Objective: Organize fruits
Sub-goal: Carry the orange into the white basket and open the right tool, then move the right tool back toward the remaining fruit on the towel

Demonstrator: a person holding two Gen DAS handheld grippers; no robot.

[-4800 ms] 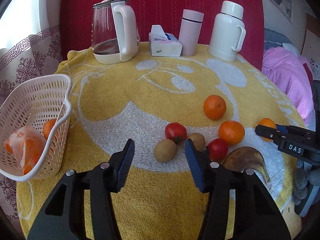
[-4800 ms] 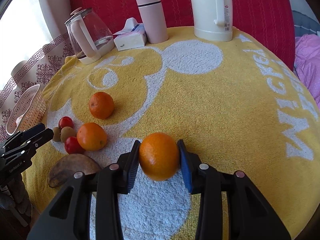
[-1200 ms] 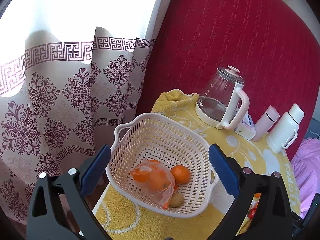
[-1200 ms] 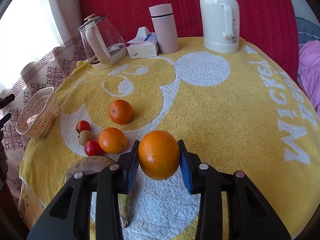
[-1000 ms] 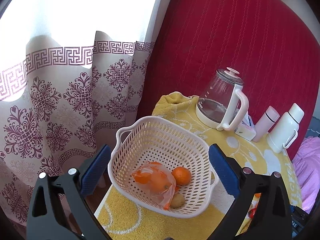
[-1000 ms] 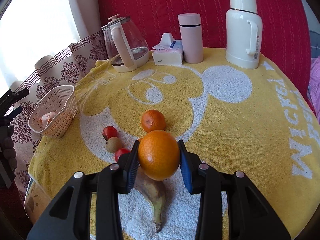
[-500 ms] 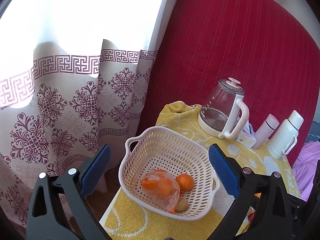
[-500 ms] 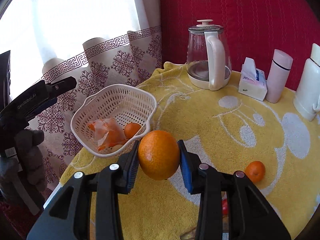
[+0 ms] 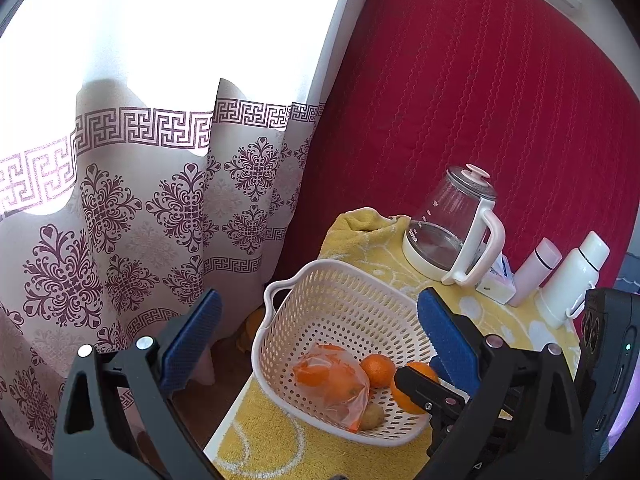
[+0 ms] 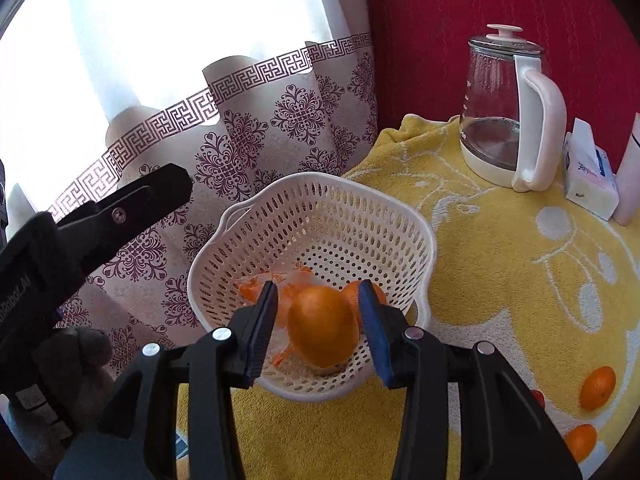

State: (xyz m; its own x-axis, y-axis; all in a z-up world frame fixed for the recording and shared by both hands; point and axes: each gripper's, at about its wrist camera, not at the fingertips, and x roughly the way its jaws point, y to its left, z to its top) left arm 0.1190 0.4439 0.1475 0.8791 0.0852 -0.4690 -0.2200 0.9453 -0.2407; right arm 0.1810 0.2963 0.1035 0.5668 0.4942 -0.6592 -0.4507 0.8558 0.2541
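The yellow-towelled surface carries the white perforated basket at its edge by the curtain, and the basket is what everything now centres on.

The right hand-held gripper, which half a second ago was short of the basket and clamped on the big orange, is now over the basket's near side with its pads spread wider than the fruit. There is a clear gap on one side and barely any on the other, so the orange looks let go, or nearly so, and is about to settle inside. That would make one more fruit sorted, with this hand free for the next.

The left hand-held gripper has hung back on the curtain side of the basket, spread wide and holding nothing, much as it was a second ago.

Inside the basket lie a clear bag of orange fruit, a smaller orange beside it and a small brown fruit below the bag.

Well away from the basket, two small oranges and a sliver of something red remain on the surface — the frame edge cuts them off, so how much fruit remains is unclear. Whether the big orange already rests on the basket floor is hidden by the fruit itself.
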